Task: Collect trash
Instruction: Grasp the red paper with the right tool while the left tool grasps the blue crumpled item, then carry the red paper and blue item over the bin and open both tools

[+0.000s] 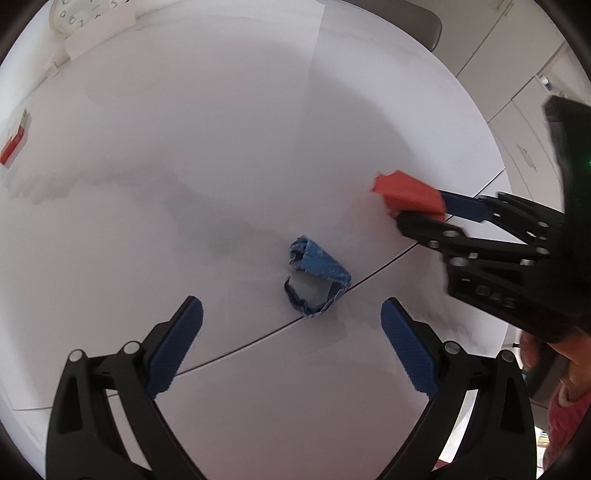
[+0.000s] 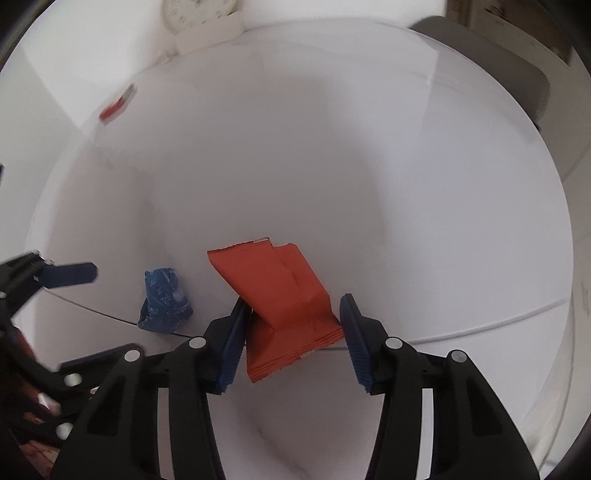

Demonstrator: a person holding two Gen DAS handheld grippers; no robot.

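A crumpled blue wrapper [image 1: 316, 277] lies on the white table [image 1: 221, 147], just ahead of and between the open fingers of my left gripper [image 1: 291, 343], which is empty. It also shows in the right wrist view [image 2: 164, 300]. My right gripper [image 2: 291, 336] is closed on a folded red wrapper [image 2: 280, 299]; the left pad touches it, the right pad is at its edge. The red wrapper [image 1: 408, 195] appears held above the table in the left wrist view, with the right gripper [image 1: 421, 208] at the right.
A small red and white packet [image 1: 14, 142] lies at the table's far left edge, also seen in the right wrist view [image 2: 116, 105]. A round clock [image 1: 86, 14] leans at the back. A grey chair [image 2: 491, 62] stands beyond the table. A seam [image 1: 258, 339] crosses the tabletop.
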